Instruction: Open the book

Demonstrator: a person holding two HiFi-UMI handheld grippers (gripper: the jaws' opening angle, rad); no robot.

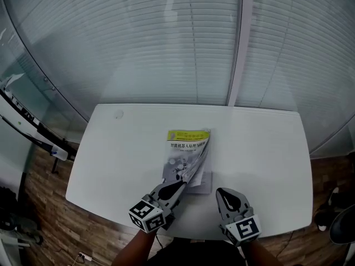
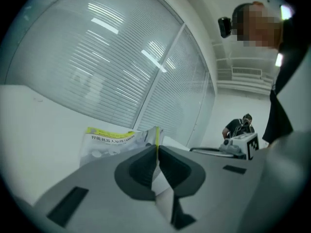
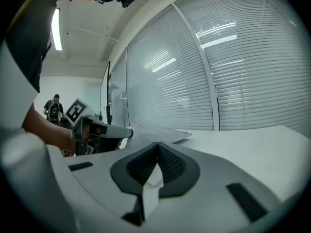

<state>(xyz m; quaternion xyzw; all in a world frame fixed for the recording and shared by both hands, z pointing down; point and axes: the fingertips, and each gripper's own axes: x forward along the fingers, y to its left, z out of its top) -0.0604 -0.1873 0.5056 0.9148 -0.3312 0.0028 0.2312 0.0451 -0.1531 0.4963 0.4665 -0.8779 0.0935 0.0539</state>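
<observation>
A thin book (image 1: pixel 187 148) with a yellow-green band on its grey cover lies in the middle of the white table (image 1: pixel 260 148). My left gripper (image 1: pixel 180 186) is shut on the front cover's near edge, and the cover stands lifted and tilted above the white pages beneath. In the left gripper view the cover (image 2: pixel 111 141) rises from between the pressed pads, its yellow edge (image 2: pixel 157 139) in the seam. My right gripper (image 1: pixel 226 195) rests just right of the book, shut and empty. The right gripper view shows its jaws closed (image 3: pixel 157 146), with the raised book (image 3: pixel 160 130) and the left gripper (image 3: pixel 99 132) to its left.
The table's near edge runs just under both grippers. Frosted glass walls with blinds (image 1: pixel 183 43) stand behind the table. A wood floor (image 1: pixel 44 204) and a rack at the left surround it. A person (image 2: pixel 239 126) stands far off in the room.
</observation>
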